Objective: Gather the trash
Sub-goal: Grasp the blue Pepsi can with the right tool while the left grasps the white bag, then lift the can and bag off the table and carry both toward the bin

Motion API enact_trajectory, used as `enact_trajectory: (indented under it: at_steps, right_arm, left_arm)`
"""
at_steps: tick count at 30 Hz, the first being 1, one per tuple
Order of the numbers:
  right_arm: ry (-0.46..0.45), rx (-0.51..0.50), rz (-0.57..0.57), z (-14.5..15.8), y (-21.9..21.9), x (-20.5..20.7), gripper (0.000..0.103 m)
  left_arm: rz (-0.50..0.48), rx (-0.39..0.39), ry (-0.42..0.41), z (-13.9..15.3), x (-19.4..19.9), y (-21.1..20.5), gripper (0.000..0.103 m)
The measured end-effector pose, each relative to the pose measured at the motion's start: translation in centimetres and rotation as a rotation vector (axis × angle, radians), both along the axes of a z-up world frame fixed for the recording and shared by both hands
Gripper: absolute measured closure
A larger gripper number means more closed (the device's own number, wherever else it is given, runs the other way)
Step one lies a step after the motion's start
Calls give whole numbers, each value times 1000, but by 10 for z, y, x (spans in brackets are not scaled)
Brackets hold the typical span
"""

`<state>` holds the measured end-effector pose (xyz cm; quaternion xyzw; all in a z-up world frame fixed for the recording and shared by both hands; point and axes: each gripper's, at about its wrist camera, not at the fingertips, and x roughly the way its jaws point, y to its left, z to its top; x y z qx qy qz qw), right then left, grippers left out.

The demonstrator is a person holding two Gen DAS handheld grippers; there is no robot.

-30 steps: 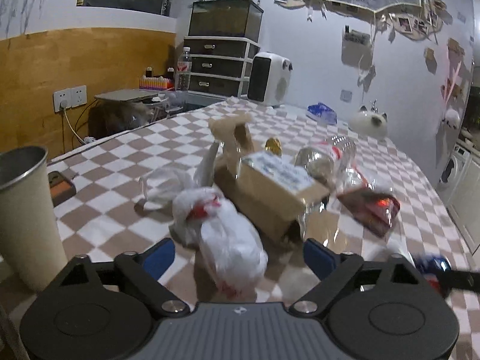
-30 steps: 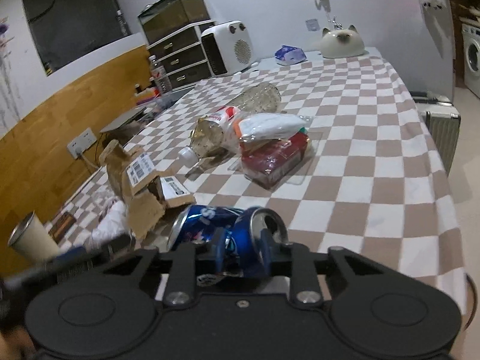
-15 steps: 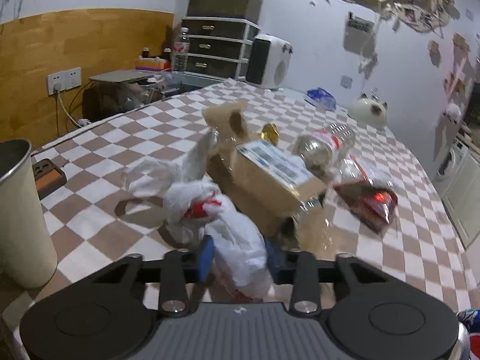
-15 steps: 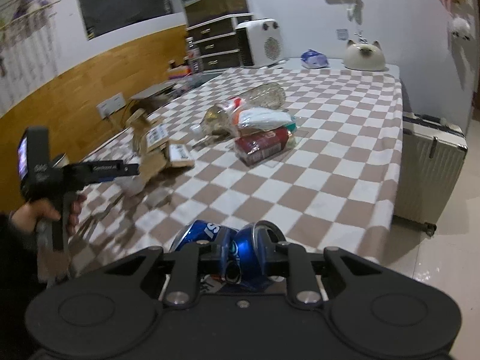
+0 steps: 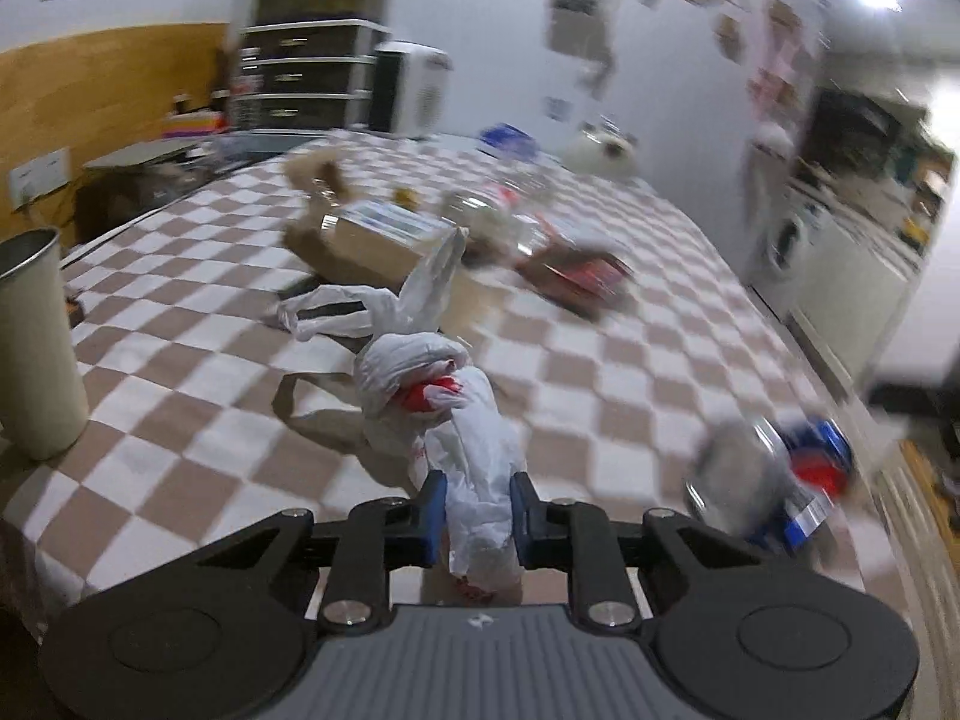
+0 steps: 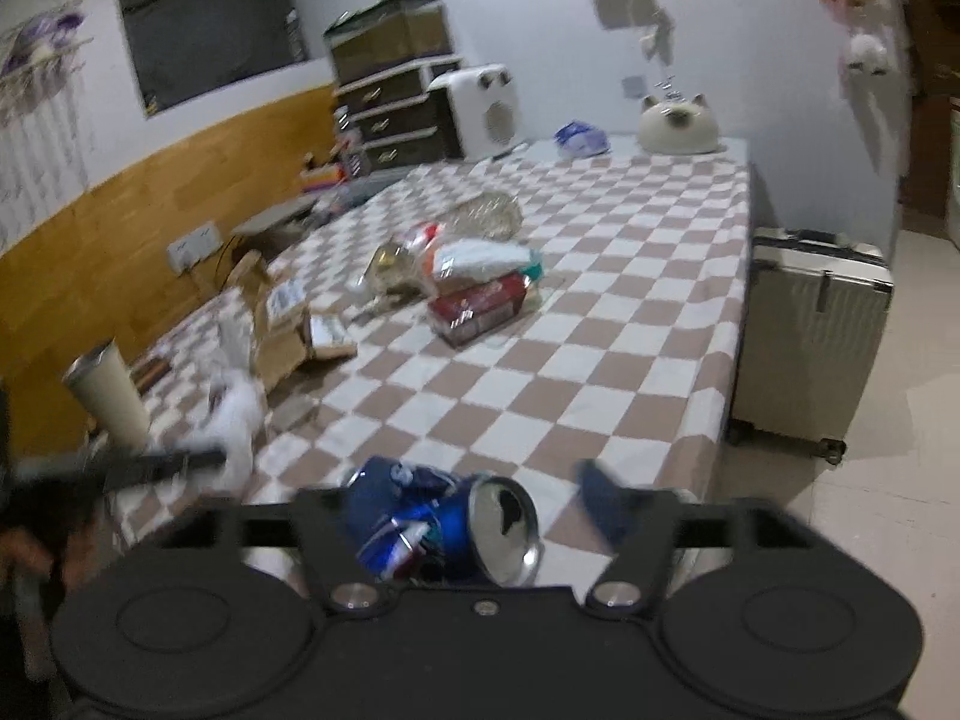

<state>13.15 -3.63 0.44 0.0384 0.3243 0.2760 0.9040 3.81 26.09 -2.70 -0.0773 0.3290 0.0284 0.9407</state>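
A knotted white plastic bag (image 5: 432,384) with red print lies on the checked tablecloth (image 5: 600,372). My left gripper (image 5: 477,504) has its jaws closing on the bag's near end, and both blue pads press on it. In the right wrist view the bag (image 6: 237,414) is a white blur by the table's left edge. A crushed blue drink can (image 6: 444,528) sits between the fingers of my right gripper (image 6: 462,504). Its jaws are opening, and the pads stand clear of the can. The left wrist view shows the can (image 5: 774,480) blurred near the table's right edge.
A tall cream cup (image 5: 33,342) stands at the near left. Mid-table lie an open cardboard box (image 5: 366,234), a clear plastic bottle (image 5: 492,204) and a red packet (image 5: 576,276). A pale suitcase (image 6: 810,336) stands on the floor beside the table's right edge.
My left gripper went from wide open to closed on the white bag and drew it away from the box. My right gripper pulled back past the table edge and opened off the can.
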Motion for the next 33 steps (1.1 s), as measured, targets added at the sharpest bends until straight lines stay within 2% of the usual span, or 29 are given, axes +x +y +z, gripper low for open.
enact_trajectory:
  at_steps: [4, 7, 9, 11, 12, 16, 18, 21, 24, 26, 30, 31, 32, 33]
  right_arm:
    - [13, 8, -93, 4, 20, -2, 5]
    - [8, -4, -120, 5, 41, -2, 4]
    - [2, -23, -128, 3, 55, -2, 4]
    - [-2, -79, -133, -3, 70, -2, 4]
    - [-5, -120, -130, -8, 78, -3, 4]
    - [23, -207, -164, -21, 85, -5, 4]
    - [43, -197, -169, -25, 80, -5, 5]
    - [78, -142, -137, -26, 70, -7, 17]
    - [76, -137, -112, -25, 63, -14, 18]
    - [67, -139, -96, -26, 55, -19, 19]
    - [57, -126, -54, -24, 44, -28, 20]
    - [54, -125, -43, -23, 41, -29, 21]
    - [50, -125, -32, -23, 39, -31, 21]
    - [47, -122, -24, -23, 37, -33, 23]
  left_arm:
    - [-114, 56, 35, 4, -17, -16, 79]
    - [-144, 80, 36, 9, -25, -22, 76]
    - [-129, 80, 21, 12, -27, -21, 59]
    - [-81, 50, 1, 18, -22, -16, 18]
    - [-59, 40, -10, 20, -19, -14, 15]
    - [-35, 9, -2, 21, 2, -13, 15]
    - [-34, -11, 22, 16, 15, -12, 15]
    - [2, -56, 68, 6, 32, -11, 17]
    - [36, -95, 93, -2, 40, -11, 25]
    - [57, -103, 113, -7, 42, -11, 38]
    - [61, -58, 131, -13, 39, -17, 43]
    - [61, -48, 131, -13, 38, -19, 47]
    - [61, -38, 132, -13, 37, -20, 56]
    - [60, -28, 131, -12, 36, -21, 59]
